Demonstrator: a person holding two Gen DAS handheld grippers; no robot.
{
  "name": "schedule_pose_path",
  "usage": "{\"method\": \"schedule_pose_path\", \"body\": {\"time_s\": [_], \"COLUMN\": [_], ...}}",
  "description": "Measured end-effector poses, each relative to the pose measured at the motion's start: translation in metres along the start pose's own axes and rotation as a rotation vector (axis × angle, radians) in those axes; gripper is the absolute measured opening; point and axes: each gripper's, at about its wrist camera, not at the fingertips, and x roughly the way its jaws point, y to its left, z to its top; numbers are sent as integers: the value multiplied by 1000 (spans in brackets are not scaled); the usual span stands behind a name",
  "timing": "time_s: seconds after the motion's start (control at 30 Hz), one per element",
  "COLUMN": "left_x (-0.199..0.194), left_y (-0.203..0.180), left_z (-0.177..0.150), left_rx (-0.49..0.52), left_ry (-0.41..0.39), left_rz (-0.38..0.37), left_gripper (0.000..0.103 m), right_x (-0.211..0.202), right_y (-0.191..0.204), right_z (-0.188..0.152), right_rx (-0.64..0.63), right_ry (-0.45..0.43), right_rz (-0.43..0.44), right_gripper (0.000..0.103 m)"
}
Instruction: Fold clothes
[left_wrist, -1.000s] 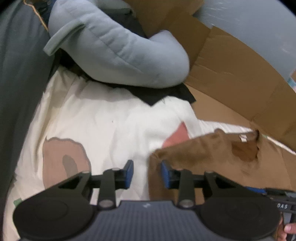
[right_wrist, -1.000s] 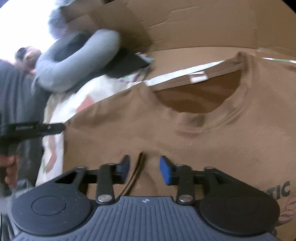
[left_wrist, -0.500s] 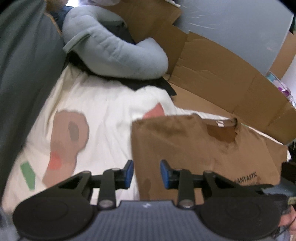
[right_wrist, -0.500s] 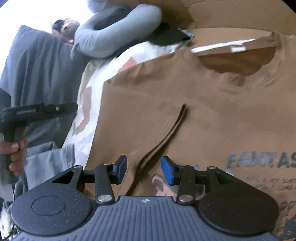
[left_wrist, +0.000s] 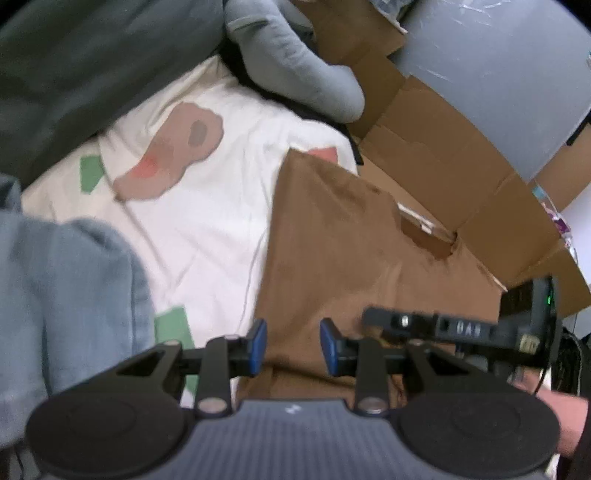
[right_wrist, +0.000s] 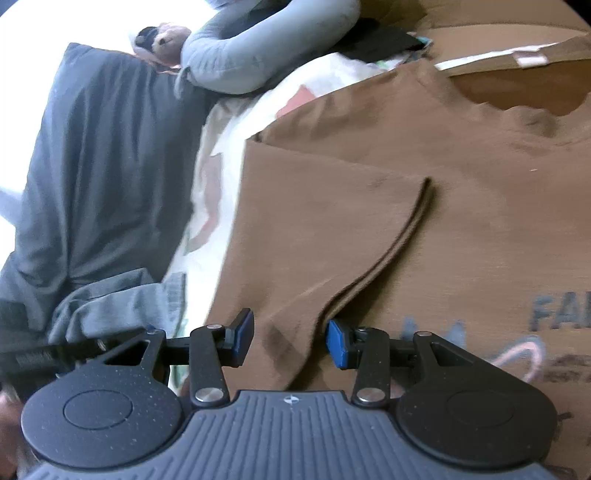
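"FA…" on brown tee; "DAS" on right hand-held gripper.

So the t-shirt is laid flat, partly on the bed sheet to its left and partly on the flattened cardboard behind and to the right of it. Its left sleeve is folded in on top of the body, and the neck opening points away toward the cardboard. A long pillow sits at the far end of the sheet, past the shirt's corner. A bunched-up garment lies on the sheet's near left side. Both grippers sit over the shirt's near edge.
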Motion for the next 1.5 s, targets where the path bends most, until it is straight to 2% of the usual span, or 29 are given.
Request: {"method": "schedule_pose_path", "body": {"time_s": [0.13, 0.53, 0.63, 0.7, 0.73, 0.87, 1.07, 1.13, 1.17, 1.2, 1.3, 1.37, 1.5], "left_x": [-3, -5, -6, -7, -7, -4, 11, 16, 19, 21, 29, 34, 42], "left_y": [4, 11, 12, 12, 13, 11, 5, 2, 0, -1, -4, -7, -8], "left_z": [-13, -34, -38, -40, -40, -37, -21, -16, -15, -14, -13, -14, -17], "left_rx": [-50, -74, -79, -83, -84, -68, -21, -1, 9, 19, 35, 40, 56], "left_ry": [2, 18, 19, 17, 15, -2, -34, -43, -46, -47, -44, -39, -30], "left_rz": [-6, -7, -5, -3, -3, -8, -10, -11, -13, -13, -22, -34, -35], "left_gripper": [33, 33, 33, 33, 33, 33, 33, 33, 32, 31, 25, 19, 18], "right_x": [-2, -5, -1, 0, 0, -4, -7, -13, -17, -21, -29, -31, -32], "right_y": [9, 25, 25, 25, 25, 30, 29, 26, 25, 23, 12, 2, -15], "right_z": [-3, -28, -34, -36, -37, -40, -42, -42, -40, -37, -22, -11, 13], "right_rx": [-21, 30, 58, 80, 91, 127, 159, 172, 173, 174, 184, 188, 181], "right_ry": [22, 71, 83, 89, 91, 74, 66, 56, 42, 26, -28, -43, -77], "right_rz": [38, 59, 36, 19, 11, -8, -121, -127, -134, -144, -181, -215, -261], "right_gripper": [48, 46, 29, 4, 4, 4, 6, 7, 12, 21, 34, 36, 36]}}
